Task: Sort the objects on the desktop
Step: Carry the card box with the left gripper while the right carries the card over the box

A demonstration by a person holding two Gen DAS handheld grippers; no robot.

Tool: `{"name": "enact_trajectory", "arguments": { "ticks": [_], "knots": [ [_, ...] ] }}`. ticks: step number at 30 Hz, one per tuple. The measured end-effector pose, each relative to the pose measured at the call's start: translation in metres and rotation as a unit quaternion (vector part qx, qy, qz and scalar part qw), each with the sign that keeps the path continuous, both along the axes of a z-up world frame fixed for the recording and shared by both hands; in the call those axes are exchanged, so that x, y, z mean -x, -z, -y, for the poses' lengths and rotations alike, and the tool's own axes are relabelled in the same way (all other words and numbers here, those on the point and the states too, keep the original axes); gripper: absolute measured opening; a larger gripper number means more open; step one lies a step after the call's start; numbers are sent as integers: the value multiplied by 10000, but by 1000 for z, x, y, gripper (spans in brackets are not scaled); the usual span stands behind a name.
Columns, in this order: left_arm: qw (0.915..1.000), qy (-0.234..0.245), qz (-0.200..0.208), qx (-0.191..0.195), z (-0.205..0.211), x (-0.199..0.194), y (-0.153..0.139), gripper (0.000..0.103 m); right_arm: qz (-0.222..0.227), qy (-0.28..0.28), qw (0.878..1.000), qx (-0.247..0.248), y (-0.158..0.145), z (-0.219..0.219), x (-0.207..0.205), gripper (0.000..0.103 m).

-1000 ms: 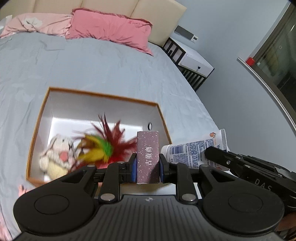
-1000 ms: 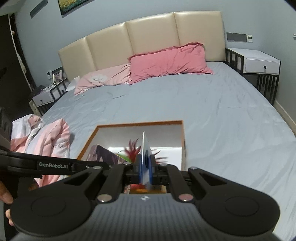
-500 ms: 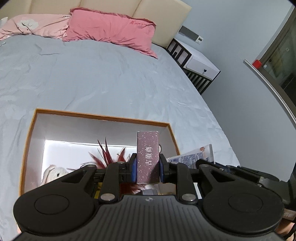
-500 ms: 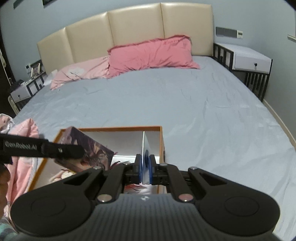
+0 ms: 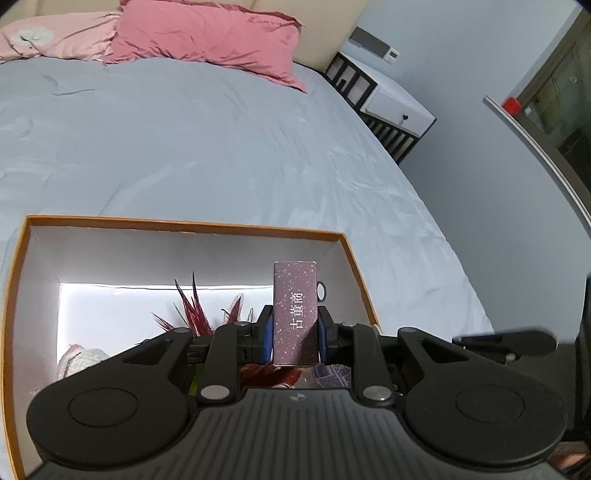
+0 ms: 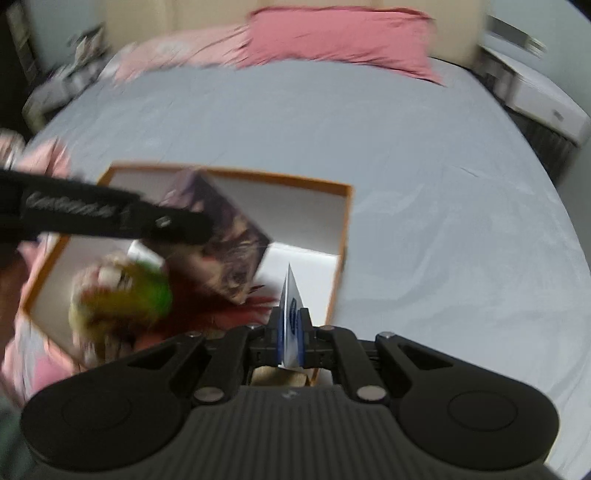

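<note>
Grippers first: the left gripper (image 5: pixel 295 334) is clamped on a purple box (image 5: pixel 295 314), its blue pads pressing both narrow sides, the box standing upright with white characters running down its face. In the right wrist view the same box (image 6: pixel 225 236) shows a printed picture on its broad side and hangs over the carton (image 6: pixel 347 236), gripped by the left tool's black finger. The right gripper (image 6: pixel 291 338) is closed on the flat crimped end of a tube (image 6: pixel 290 317), white with blue print, held edge-on between the pads and poised over the carton's near right corner.

Below both tools sits the carton (image 5: pixel 184 227), an open box with orange rim and white inner walls, resting on the grey bed (image 5: pixel 221 147) near its foot edge. Inside it lie a red feather toy (image 5: pixel 192 310), its plumes rising from the floor, and a pale plush toy (image 5: pixel 85 360) towards the near left corner; the right wrist view shows the feather toy's yellow and green part (image 6: pixel 125 299) beside the plush, though that frame is blurred. A scrap of printed packaging (image 5: pixel 328 374) shows under the left pads; what it is I cannot tell.

Farther out, a red pillow (image 5: pixel 207 37) and a pale pink pillow (image 5: pixel 55 35) lie at the head of the bed, and a white nightstand (image 5: pixel 391 107) stands off its right edge
</note>
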State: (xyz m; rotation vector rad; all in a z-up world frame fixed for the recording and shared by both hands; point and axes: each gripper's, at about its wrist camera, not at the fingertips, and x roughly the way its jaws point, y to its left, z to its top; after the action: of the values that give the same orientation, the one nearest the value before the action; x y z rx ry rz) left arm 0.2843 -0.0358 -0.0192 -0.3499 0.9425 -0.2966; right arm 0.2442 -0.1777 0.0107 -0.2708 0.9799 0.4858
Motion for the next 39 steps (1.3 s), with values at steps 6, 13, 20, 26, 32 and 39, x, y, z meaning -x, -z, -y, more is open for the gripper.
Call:
{"name": "enact_trajectory", "arguments": {
  "ticks": [6, 13, 20, 26, 32, 39],
  "knots": [
    [9996, 259, -59, -119, 6, -3, 6, 25, -189, -1701, 9816, 843, 1, -21, -9, 7],
    [9982, 491, -135, -305, 11, -14, 8, 25, -400, -3511, 9225, 1556, 4, -35, -18, 7],
    [9962, 758, -275, -336, 15, -24, 14, 25, -674, -4768, 8589, 1745, 7, -44, -25, 7],
    [9943, 917, -390, -377, 18, -33, 24, 25, -799, -5186, 8304, 1873, 19, -49, -32, 7],
    [9938, 862, -627, -325, 24, -42, 34, 25, -786, -5113, 8355, 1854, 19, -44, -37, 15],
    [9941, 620, -877, -163, 31, -49, 40, 25, -480, -4310, 8929, 1208, -17, -14, -55, 38]
  ]
}}
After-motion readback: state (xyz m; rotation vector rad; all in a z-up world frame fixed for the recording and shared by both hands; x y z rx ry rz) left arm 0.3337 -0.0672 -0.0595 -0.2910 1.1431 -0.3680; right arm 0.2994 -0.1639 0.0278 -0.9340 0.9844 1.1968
